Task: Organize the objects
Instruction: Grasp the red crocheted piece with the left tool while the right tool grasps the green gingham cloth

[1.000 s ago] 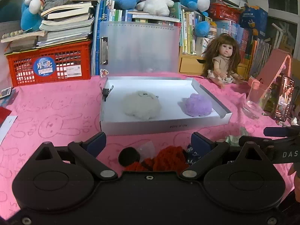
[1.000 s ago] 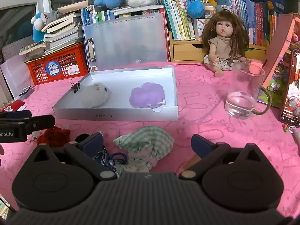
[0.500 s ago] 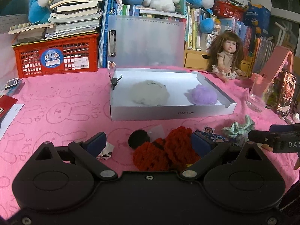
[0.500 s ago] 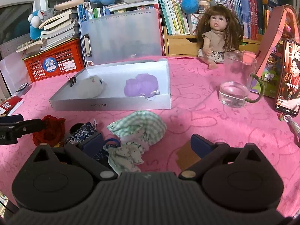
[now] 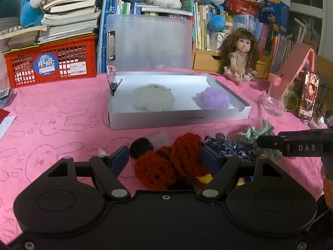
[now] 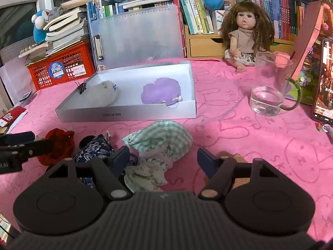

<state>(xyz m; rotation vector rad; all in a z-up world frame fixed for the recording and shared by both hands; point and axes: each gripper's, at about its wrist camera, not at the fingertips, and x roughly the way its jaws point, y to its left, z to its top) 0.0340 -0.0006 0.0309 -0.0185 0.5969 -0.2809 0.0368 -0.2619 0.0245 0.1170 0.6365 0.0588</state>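
Observation:
A red crocheted piece (image 5: 177,162) with a black pompom (image 5: 141,150) lies on the pink cloth between the fingers of my left gripper (image 5: 165,158). Its jaws are closing; the right pad is at the yarn, the left pad still apart. My right gripper (image 6: 163,158) is also closing around a green checked cloth (image 6: 160,139), with its pads clear of the fabric. A blue floral pouch (image 6: 93,150) lies between the two items. Behind them, the white box (image 5: 179,118) holds a white plush (image 5: 153,100) and a purple plush (image 5: 214,99).
A glass mug (image 6: 268,89), a lit phone (image 6: 324,79) and a doll (image 6: 245,35) stand at the right. A red crate (image 5: 50,64) under stacked books and a clear folder (image 5: 149,41) line the back. Papers lie at the left edge.
Both pairs of jaws have narrowed. Both views have drawn back a little from the box, so the red piece and the checked cloth show more fully between the fingers.

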